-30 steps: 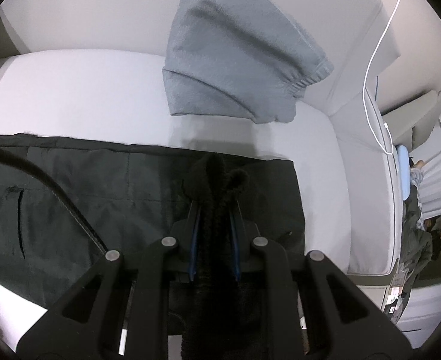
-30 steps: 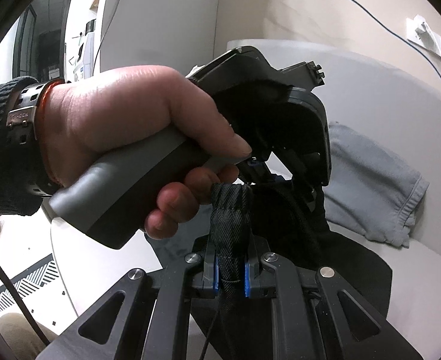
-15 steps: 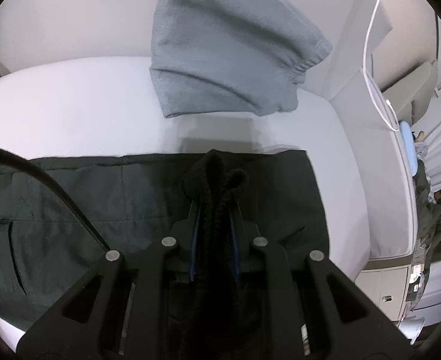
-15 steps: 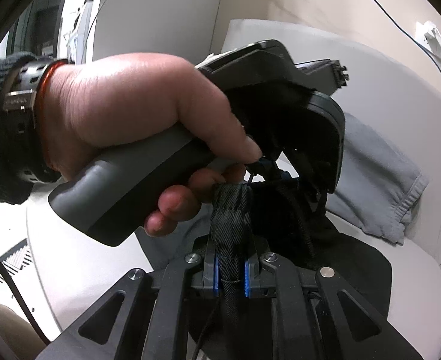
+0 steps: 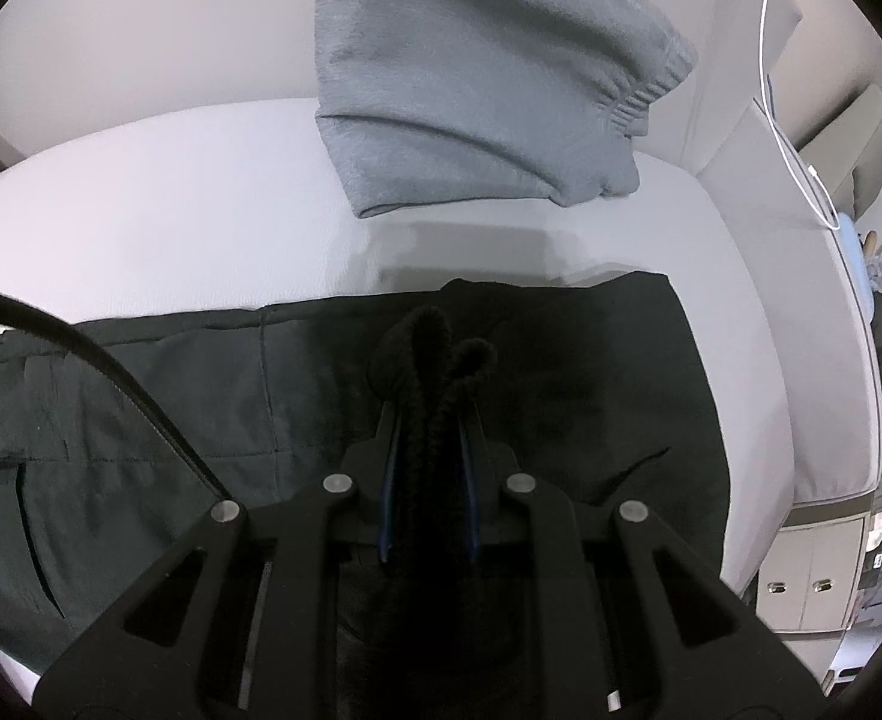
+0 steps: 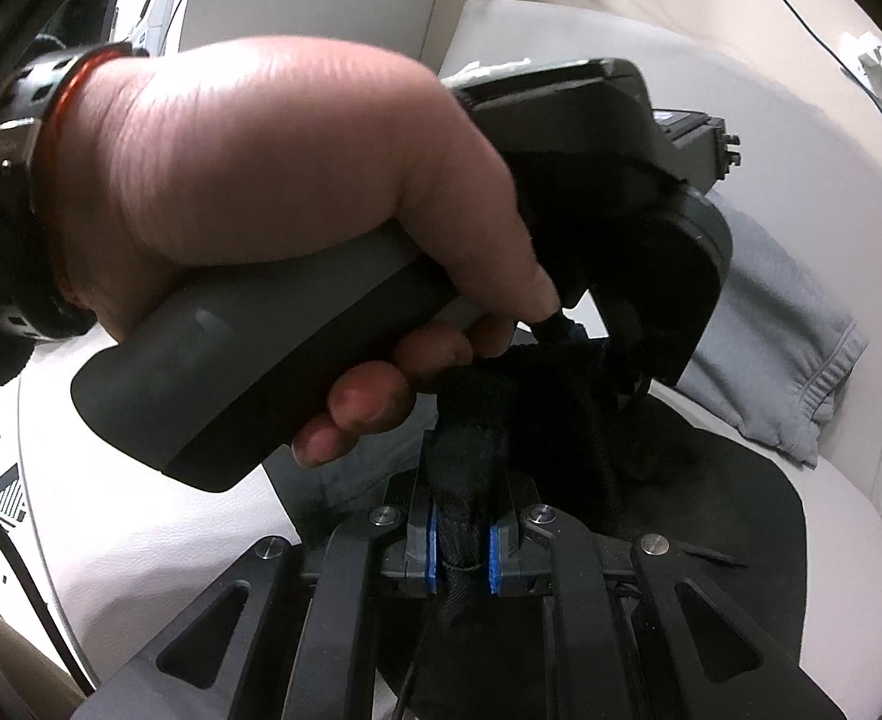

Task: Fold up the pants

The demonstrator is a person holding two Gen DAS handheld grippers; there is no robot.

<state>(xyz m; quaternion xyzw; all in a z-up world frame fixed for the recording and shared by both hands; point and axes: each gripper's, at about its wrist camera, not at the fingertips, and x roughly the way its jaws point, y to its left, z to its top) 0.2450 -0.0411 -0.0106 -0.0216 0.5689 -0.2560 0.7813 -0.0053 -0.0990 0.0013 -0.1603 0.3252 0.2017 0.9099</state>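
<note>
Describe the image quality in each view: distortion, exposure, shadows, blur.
Left wrist view: fisheye bends the sofa seat; the black pants pinched in the left gripper lose nearly all detail; a soft shadow falls below the grey sweatpants. Right wrist view: the left hand looms close, slightly soft; the right gripper stays sharp.

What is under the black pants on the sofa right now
The black pants lie spread on the pale sofa seat cushion; cushion shows around their far and right edges. Whatever sits beneath the fabric is covered and cannot be seen.
</note>
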